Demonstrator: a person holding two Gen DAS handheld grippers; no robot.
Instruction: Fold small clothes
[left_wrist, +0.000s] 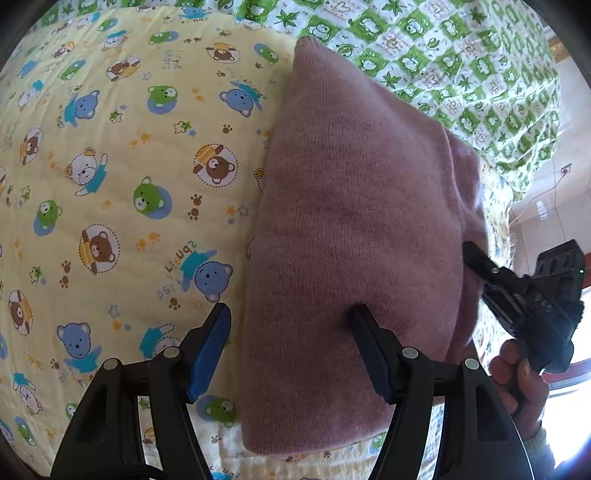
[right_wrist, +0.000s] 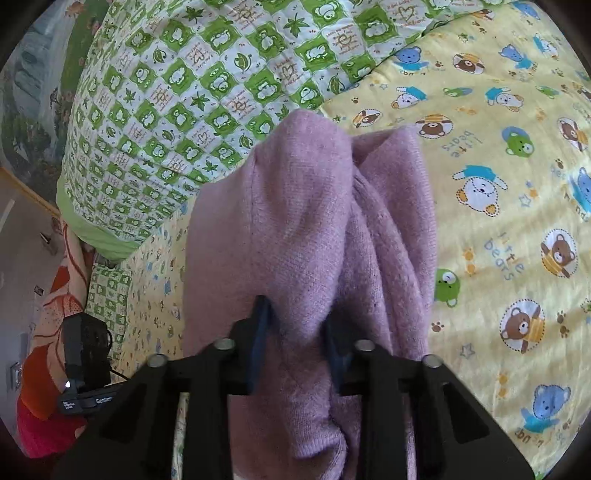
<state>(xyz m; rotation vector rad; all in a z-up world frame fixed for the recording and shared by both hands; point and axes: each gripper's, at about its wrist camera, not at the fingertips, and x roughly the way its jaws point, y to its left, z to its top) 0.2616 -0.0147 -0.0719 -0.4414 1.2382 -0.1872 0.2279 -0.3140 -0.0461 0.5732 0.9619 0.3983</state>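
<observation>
Sweater (right_wrist: 303, 229): my right tool (right_wrist: 295, 332) pinches its bunched fold.
Left tool (left_wrist: 290, 347): wide apart, holding nothing.
Advice: I'd flatten before releasing.

The folded knit garment (left_wrist: 354, 229) lies on the bear-print quilt (left_wrist: 122, 177), which spreads over the bed. Behind both, a leaf-print quilt (left_wrist: 461, 62) overlaps the bear-print one along its far edge. In the left wrist view the left tool (left_wrist: 290, 314) straddles the garment's near left edge, one finger over the bear-print quilt, the other over the garment. The right tool (right_wrist: 295, 314) sits at the garment's right side, with a bunch of knit between its fingers (a hand (left_wrist: 517, 380) below it).
</observation>
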